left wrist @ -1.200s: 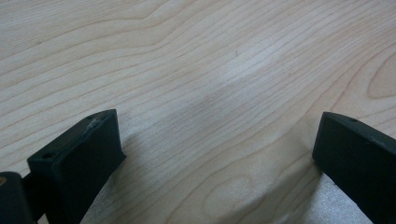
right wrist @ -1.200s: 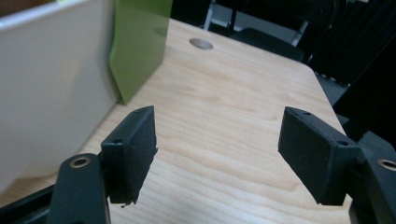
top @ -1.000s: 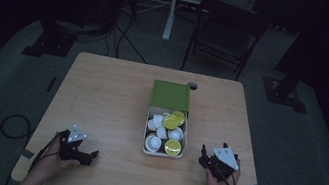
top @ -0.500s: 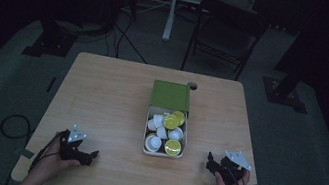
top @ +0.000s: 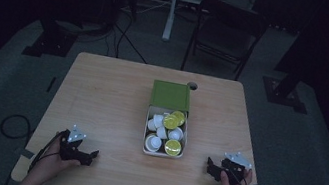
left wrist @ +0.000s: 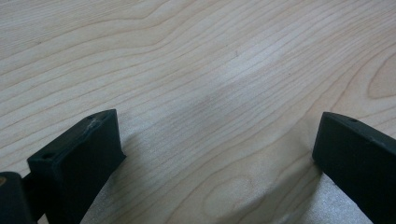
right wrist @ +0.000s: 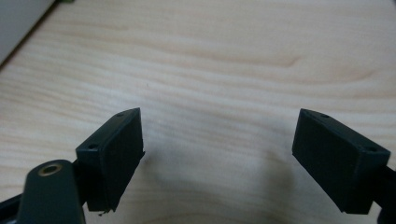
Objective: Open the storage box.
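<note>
1. High view: box w/ white and yellow-lidded cups sits mid-table, green lid folded back on the far side; long axis runs near-to-far.
2. Box lies between both hands; right gripper is somewhat nearer, jaws pointing left toward it, apart from it.
3. Left gripper points right at box, farther off.
4. Jaws: both wide open, nothing between them, bare table under them in both gripper views.
5. Vs earlier frames: right gripper has slid outward toward the table's right edge, jaws just been opening, nothing between them; left unchanged.
</note>
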A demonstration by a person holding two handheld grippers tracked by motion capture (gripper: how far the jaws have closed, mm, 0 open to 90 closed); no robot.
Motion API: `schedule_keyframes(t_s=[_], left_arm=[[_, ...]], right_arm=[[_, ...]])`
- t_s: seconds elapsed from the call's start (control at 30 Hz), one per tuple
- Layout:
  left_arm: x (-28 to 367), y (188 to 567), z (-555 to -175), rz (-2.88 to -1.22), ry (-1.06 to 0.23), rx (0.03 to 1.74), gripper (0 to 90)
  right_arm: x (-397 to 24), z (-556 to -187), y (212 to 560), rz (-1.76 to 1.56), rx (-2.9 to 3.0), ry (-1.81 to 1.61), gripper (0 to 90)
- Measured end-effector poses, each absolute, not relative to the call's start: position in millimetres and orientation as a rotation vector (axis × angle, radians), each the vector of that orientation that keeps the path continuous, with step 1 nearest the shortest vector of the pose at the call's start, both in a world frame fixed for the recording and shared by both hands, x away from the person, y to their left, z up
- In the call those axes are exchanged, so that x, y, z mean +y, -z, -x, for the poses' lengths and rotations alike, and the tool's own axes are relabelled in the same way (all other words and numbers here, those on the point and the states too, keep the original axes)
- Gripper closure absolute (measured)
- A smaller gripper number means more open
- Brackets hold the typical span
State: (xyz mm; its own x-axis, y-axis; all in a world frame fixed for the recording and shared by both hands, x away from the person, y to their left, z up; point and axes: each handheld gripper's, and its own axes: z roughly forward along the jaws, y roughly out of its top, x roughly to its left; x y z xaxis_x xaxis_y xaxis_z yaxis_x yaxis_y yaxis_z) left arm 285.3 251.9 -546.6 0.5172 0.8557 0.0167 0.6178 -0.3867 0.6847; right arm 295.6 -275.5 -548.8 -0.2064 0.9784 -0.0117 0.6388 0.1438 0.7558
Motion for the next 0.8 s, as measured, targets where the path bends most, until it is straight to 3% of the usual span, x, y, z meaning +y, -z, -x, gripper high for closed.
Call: schedule_keyframes(t_s=[0.8], left_arm=[[250.8,546.6,-284.5,-2.128,-0.497,1.215,1.7]], right_arm=[[-278.6,-302.4,550.6,-1.55,1.988,-0.86,12.1]])
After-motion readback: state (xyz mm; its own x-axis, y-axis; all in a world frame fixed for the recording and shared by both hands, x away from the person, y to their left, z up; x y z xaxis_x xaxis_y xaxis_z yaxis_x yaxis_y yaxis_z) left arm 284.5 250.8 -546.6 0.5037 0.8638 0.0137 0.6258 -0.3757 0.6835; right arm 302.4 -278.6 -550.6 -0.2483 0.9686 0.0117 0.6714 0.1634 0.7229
